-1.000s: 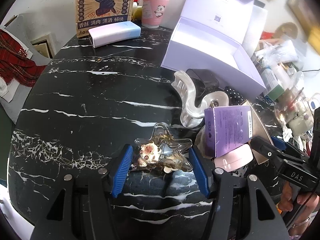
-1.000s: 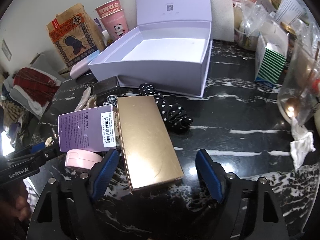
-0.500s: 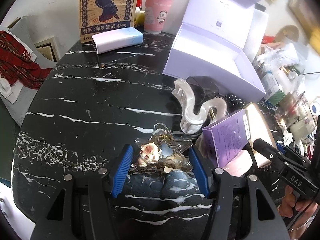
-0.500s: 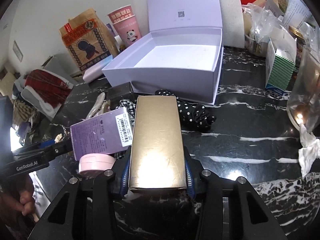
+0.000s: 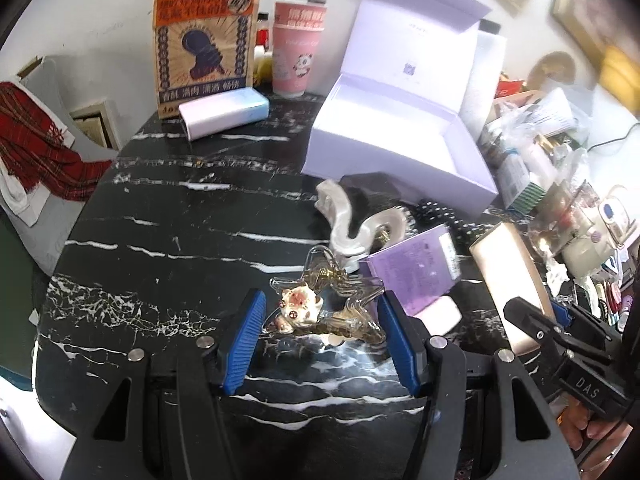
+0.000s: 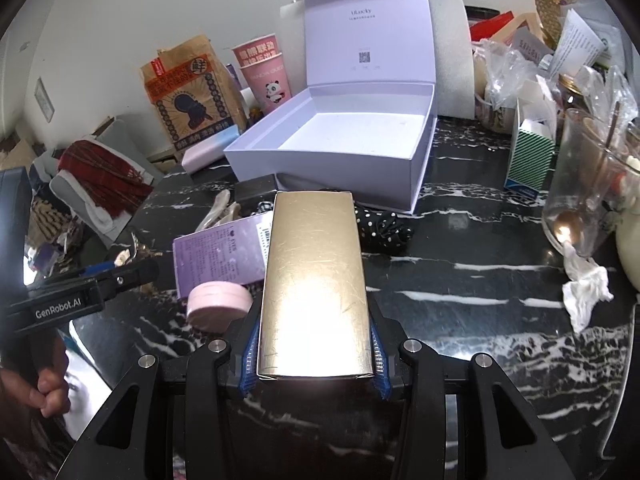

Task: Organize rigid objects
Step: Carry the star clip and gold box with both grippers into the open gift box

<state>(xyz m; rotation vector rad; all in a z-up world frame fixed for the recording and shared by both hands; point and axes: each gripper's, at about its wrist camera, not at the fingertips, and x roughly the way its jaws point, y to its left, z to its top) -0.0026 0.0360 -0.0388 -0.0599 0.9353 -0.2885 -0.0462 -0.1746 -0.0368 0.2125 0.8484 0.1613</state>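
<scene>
While the open lilac box (image 6: 332, 152) waits at the back of the desk (image 6: 460, 248), the right tongs (image 6: 314, 354) clamp the gold case (image 6: 314, 280); carry it level. Left tongs (image 5: 322, 340) gape around the star clip (image 5: 324, 304).

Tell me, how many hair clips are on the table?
2. A clear star-shaped hair clip lies between the left hand-held gripper's open fingers; a pearly white claw clip sits behind it. Clutter may hide others.

The left gripper (image 5: 320, 334) is wide open around a clear star clip (image 5: 328, 306) on the black table (image 5: 168, 240).
</scene>
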